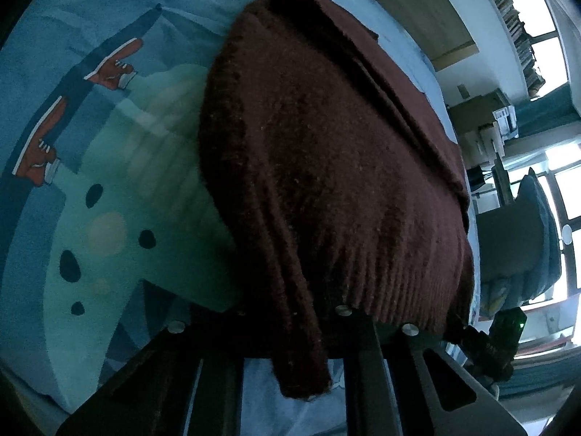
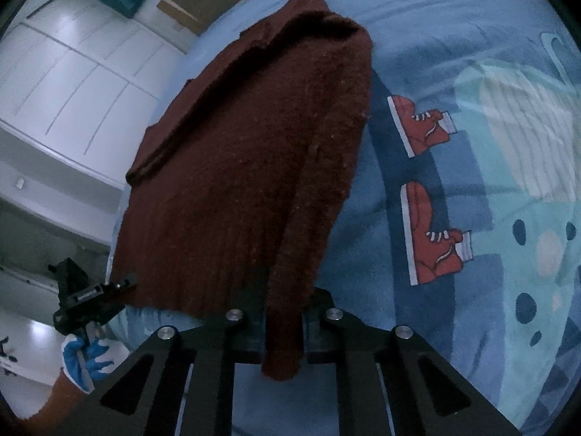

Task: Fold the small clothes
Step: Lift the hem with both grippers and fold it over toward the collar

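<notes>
so both my left claw (image 1: 305,348) and right claw (image 2: 283,330) are clenched on the maroon sweater's (image 2: 247,167) hem, above the bed (image 2: 454,18).

In the right wrist view the sweater (image 2: 247,167) fills the middle of the frame and lies on the bed cover (image 2: 454,54), which spreads to the right. One edge of it hangs between the fingers of the right claw (image 2: 283,330) at the bottom centre. The left claw (image 2: 109,290) is at the lower left, at the sweater's lower corner. In the left wrist view the sweater (image 1: 326,167) is in the centre and the bed cover (image 1: 101,189) is on the left.
</notes>
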### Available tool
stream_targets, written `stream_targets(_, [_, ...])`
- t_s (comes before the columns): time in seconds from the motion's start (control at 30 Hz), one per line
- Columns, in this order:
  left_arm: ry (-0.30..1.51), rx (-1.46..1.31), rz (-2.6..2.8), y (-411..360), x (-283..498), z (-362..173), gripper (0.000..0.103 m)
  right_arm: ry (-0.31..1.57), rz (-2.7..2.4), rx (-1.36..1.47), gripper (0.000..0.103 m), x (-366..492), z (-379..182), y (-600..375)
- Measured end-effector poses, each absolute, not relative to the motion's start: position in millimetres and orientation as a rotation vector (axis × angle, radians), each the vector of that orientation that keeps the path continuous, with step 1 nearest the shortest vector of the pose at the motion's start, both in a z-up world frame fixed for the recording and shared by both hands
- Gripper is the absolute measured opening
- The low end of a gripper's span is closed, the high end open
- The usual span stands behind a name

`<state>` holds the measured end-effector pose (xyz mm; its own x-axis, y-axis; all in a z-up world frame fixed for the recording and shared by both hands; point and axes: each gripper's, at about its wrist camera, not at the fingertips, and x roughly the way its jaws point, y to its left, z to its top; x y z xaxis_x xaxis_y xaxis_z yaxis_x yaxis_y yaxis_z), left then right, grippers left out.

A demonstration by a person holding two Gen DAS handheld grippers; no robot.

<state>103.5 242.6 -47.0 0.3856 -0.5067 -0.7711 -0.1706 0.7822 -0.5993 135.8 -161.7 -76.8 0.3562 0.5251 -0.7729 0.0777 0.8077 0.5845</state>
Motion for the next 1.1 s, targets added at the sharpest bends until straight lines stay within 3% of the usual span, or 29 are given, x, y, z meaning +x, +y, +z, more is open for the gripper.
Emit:
stream_targets(0.7, [1.047,-0.714,-0.337,230,126,7,0.008,1.053,0.417,0.705,0.01,159,-44,-171])
stream_targets(1.1, [0.896,-0.719,-0.386,230,190,66,0.008,0.895,0.457,0.677,0.009,228,17,-180])
